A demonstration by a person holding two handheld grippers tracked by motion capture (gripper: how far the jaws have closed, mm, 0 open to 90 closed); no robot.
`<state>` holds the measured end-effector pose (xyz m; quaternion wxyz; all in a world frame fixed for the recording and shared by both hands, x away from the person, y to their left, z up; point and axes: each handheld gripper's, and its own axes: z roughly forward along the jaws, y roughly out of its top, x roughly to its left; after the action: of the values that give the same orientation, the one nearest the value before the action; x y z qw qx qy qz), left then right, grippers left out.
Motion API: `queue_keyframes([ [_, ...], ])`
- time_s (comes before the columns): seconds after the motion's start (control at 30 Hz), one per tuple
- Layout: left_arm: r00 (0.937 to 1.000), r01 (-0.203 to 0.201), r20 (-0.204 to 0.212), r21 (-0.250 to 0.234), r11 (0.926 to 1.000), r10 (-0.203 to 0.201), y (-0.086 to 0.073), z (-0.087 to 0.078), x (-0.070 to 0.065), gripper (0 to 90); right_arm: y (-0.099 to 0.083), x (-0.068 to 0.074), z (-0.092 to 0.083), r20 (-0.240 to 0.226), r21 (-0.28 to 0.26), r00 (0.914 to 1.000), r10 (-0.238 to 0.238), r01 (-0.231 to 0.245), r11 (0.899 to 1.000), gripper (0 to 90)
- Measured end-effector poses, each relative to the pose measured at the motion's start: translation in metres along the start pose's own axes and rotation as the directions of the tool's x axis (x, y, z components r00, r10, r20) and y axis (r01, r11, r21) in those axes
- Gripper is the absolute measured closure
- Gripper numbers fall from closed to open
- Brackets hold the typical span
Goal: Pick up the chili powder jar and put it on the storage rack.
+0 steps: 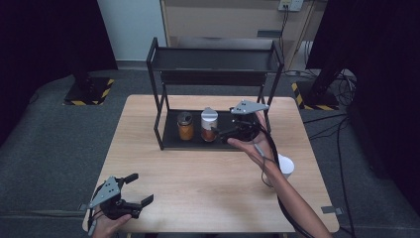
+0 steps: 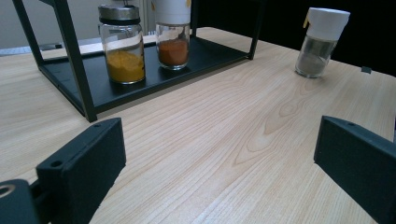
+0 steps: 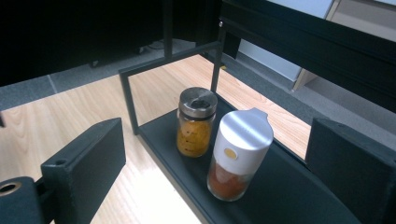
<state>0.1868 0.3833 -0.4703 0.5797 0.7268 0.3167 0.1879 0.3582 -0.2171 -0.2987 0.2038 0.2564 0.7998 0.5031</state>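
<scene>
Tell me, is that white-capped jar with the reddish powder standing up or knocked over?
Upright. The white-capped jar stands on its base on the rack's bottom shelf, cap on top, beside the yellow spice jar.

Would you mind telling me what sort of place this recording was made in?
Probably a lab or studio set up for recording, not a kitchen: a wooden table stands on grey carpet between black stands with hazard-striped bases, cables trail across the floor, and a spice rack serves as a prop.
</scene>
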Motion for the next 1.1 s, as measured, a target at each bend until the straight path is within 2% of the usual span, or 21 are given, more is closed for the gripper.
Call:
queue_keyframes([
  [0.23,1.0000,0.001,-0.001,-0.001,1.0000,-0.001,0.000,0.000,0.000,1.2,-0.010,0.006,-0.028,-0.005,-0.021,0.9999,-0.009,0.009,1.000,5.2],
  [0.53,1.0000,0.002,-0.003,-0.002,1.0000,-0.002,0.000,0.000,0.000,1.2,-0.031,0.017,-0.066,-0.003,-0.036,0.9998,-0.017,0.017,0.999,5.3],
  [0.9,1.0000,0.003,-0.005,-0.001,1.0000,-0.003,0.000,0.000,0.000,1.1,-0.056,0.026,-0.107,0.022,-0.031,0.9997,-0.010,0.011,0.999,5.3],
  [1.1,1.0000,0.004,-0.007,-0.001,1.0000,-0.004,-0.001,0.000,0.000,1.1,-0.072,0.034,-0.128,0.048,-0.047,0.9988,0.001,0.001,0.999,5.3],
])
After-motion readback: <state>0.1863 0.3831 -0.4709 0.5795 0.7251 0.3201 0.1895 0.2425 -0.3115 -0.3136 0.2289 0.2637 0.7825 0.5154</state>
